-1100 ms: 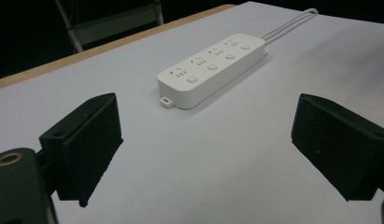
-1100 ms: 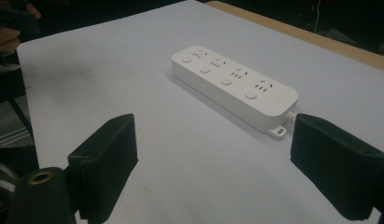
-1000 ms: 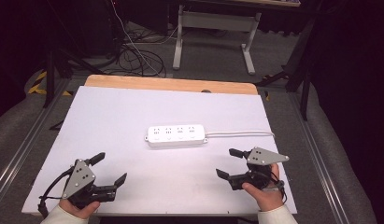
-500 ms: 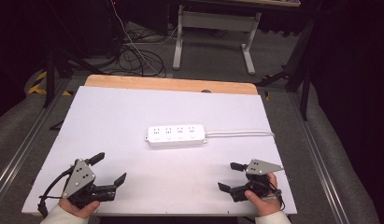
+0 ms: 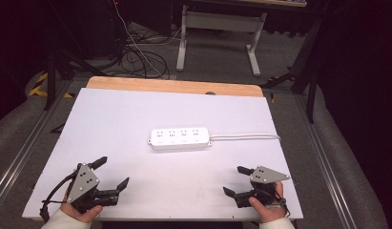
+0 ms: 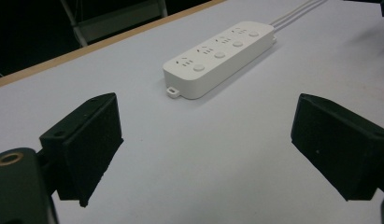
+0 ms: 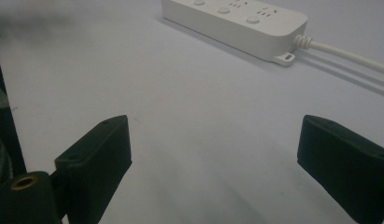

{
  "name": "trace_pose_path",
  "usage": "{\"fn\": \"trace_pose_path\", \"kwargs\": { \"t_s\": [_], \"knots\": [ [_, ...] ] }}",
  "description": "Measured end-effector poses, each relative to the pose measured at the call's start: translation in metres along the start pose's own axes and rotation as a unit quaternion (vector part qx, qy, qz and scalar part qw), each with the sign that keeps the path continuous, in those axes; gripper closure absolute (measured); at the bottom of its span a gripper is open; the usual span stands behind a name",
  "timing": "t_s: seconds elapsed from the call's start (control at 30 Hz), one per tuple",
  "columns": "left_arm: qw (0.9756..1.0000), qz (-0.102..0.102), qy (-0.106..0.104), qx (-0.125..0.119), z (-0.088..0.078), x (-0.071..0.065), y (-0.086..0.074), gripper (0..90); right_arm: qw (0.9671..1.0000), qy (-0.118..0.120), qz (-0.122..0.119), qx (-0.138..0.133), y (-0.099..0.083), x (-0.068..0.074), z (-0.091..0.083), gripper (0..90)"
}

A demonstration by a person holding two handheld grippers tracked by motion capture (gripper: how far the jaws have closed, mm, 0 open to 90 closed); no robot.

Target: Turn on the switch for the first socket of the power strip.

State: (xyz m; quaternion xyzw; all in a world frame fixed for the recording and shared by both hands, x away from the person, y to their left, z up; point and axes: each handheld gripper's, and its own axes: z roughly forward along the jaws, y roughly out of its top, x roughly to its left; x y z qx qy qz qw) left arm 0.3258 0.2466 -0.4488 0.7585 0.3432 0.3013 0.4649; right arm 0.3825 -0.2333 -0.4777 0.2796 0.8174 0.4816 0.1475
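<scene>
Power strip [image 5: 180, 139] lies flat mid-counter [image 5: 112, 119], its cord [image 5: 246, 137] trailing toward the right edge. Left tool [image 5: 110, 172] and right tool [image 5: 235, 180] sit near the front edge, well apart from it, jaws spread and empty, apparently just above the surface.

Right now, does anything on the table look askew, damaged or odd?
Nothing stands out. The power strip lies flat mid-table, intact, its cord running off to the right. Both grippers are open near the front edge, touching nothing.
</scene>
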Motion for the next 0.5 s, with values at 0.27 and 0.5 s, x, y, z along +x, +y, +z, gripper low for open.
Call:
{"fn": "trace_pose_path", "kwargs": {
  "t_s": [0.27,0.5],
  "knots": [
    [0.9999,-0.004,-0.011,0.008,0.0018,-0.0001,0.0007,9.3,0.9999,0.006,0.008,-0.009,0.0010,-0.0006,-0.0013,10.3],
    [0.9999,0.001,-0.006,0.009,0.0021,-0.0004,0.0005,9.3,0.9999,0.000,-0.005,-0.009,0.0028,0.0011,0.0000,10.3]
  ]
}}
